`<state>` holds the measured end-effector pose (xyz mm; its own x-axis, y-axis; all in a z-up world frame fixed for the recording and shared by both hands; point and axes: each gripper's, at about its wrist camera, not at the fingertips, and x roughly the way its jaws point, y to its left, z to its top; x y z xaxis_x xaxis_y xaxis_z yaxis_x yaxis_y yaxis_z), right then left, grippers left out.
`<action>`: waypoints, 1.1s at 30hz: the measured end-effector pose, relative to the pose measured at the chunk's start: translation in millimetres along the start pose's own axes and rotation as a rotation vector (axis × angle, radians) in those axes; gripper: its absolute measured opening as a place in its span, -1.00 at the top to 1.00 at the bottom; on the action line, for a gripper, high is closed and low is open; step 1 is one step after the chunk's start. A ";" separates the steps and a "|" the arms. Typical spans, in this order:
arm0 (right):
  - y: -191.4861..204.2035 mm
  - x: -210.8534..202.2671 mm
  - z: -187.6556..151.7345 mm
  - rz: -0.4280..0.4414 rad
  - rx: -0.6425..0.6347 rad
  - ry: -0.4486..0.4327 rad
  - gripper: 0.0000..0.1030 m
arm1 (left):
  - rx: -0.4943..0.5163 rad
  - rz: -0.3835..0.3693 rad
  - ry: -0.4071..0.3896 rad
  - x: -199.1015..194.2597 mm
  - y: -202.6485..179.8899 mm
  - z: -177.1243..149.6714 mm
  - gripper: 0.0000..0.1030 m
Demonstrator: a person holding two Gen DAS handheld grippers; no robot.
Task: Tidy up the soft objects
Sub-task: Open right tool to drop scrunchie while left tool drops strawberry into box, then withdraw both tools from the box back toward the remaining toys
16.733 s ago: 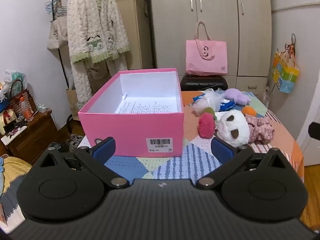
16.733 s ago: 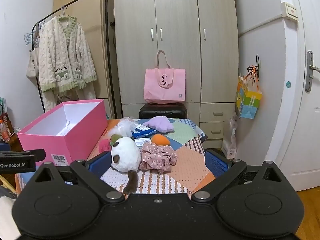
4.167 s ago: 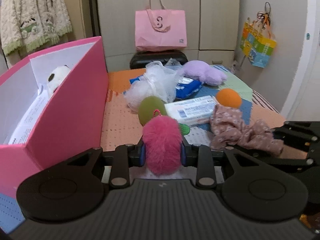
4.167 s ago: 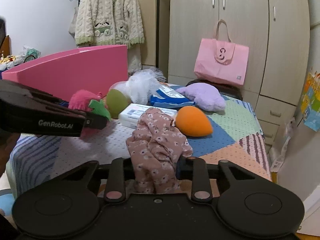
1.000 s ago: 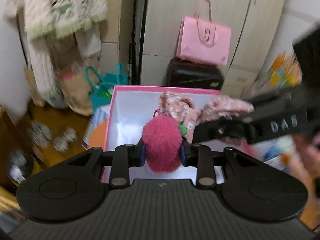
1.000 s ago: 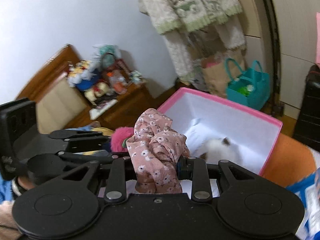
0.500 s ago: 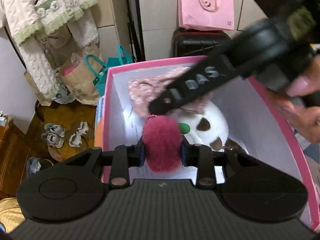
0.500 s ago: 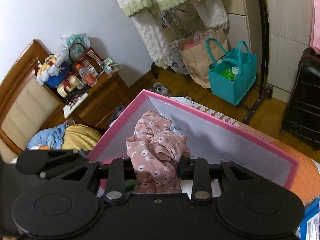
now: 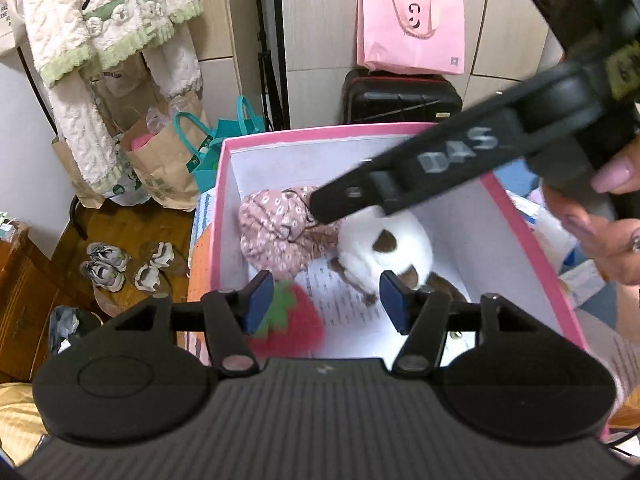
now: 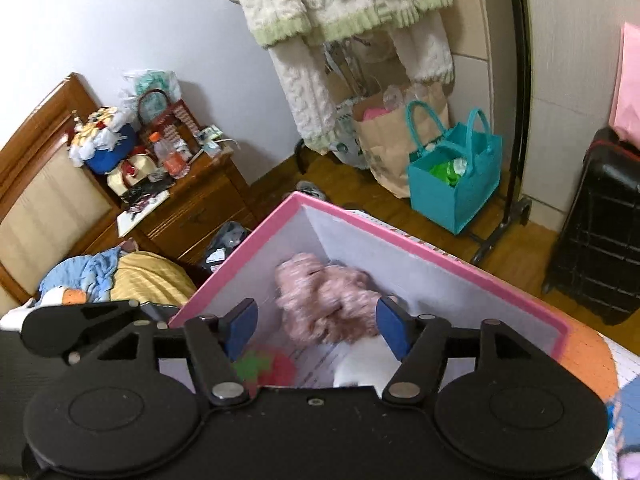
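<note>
The pink box [image 9: 224, 184] with white inner walls holds three soft things. A pink floral cloth [image 9: 276, 236] lies at its far left; in the right wrist view it [image 10: 324, 300] is blurred. A white panda plush [image 9: 388, 248] lies beside it. A red strawberry plush [image 9: 292, 324] lies at the near left; it also shows in the right wrist view [image 10: 272, 368]. My left gripper [image 9: 326, 304] is open and empty above the box. My right gripper [image 10: 316, 326] is open and empty over the cloth; its body [image 9: 460, 160] crosses the left wrist view.
A black suitcase [image 9: 400, 96] and a pink tote bag [image 9: 412, 32] stand behind the box. A teal bag [image 10: 456, 176], paper bags and a clothes rack with a knitted cardigan [image 10: 340, 12] stand on the floor. A wooden nightstand [image 10: 188, 208] stands to the left.
Both grippers have opened. The strawberry plush and the floral cloth have dropped from them into the box.
</note>
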<state>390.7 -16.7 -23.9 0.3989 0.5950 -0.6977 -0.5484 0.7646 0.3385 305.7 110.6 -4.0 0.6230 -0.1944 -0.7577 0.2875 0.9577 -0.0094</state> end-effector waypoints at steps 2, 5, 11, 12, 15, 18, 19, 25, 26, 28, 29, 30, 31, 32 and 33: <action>4.7 -13.7 -5.3 0.006 -0.016 -0.009 -0.37 | -0.002 -0.004 -0.004 -14.4 -1.9 -4.9 -0.14; 15.0 -37.5 -16.5 -0.007 -0.056 -0.029 -0.38 | -0.007 -0.027 -0.006 -34.9 -4.5 -11.1 -0.15; 39.5 -90.4 -38.9 -0.032 -0.138 -0.086 -0.37 | -0.018 -0.078 -0.015 -74.9 -12.6 -22.0 -0.21; 41.9 -98.6 -42.5 -0.033 -0.148 -0.094 -0.37 | -0.017 -0.084 -0.019 -82.1 -15.3 -24.3 -0.21; 52.2 -122.9 -55.7 -0.047 -0.182 -0.113 -0.38 | -0.005 -0.109 -0.035 -103.6 -24.8 -30.8 -0.25; 61.7 -146.7 -71.4 -0.076 -0.215 -0.134 -0.38 | 0.006 -0.133 -0.045 -119.0 -33.7 -37.2 -0.30; 63.4 -154.8 -77.5 -0.086 -0.223 -0.143 -0.38 | 0.013 -0.142 -0.048 -123.3 -37.2 -39.5 -0.31; 67.0 -199.1 -114.7 -0.138 -0.249 -0.192 -0.38 | 0.080 -0.179 -0.048 -145.2 -67.6 -59.7 -0.32; 66.2 -206.1 -120.9 -0.147 -0.252 -0.199 -0.39 | 0.094 -0.186 -0.042 -147.3 -73.6 -62.5 -0.32; 64.0 -218.8 -133.3 -0.163 -0.253 -0.213 -0.40 | 0.110 -0.199 -0.037 -152.7 -83.3 -67.4 -0.32; 62.1 -224.1 -139.2 -0.168 -0.251 -0.218 -0.41 | 0.123 -0.206 -0.037 -155.4 -89.6 -69.5 -0.32; 60.8 -229.2 -145.1 -0.174 -0.248 -0.222 -0.41 | 0.135 -0.211 -0.040 -158.9 -94.7 -71.5 -0.32; 59.5 -233.8 -150.3 -0.179 -0.246 -0.226 -0.41 | 0.148 -0.214 -0.046 -161.7 -100.0 -73.3 -0.32; 57.7 -238.2 -155.7 -0.183 -0.243 -0.229 -0.41 | 0.163 -0.217 -0.051 -164.8 -106.3 -75.3 -0.32; 56.0 -241.9 -160.9 -0.187 -0.239 -0.231 -0.41 | 0.173 -0.219 -0.054 -167.0 -111.6 -77.1 -0.32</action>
<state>145.2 -157.7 62.2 0.6489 0.5114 -0.5634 -0.5954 0.8023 0.0425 113.6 52.5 73.3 0.5685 -0.4085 -0.7141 0.5370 0.8418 -0.0540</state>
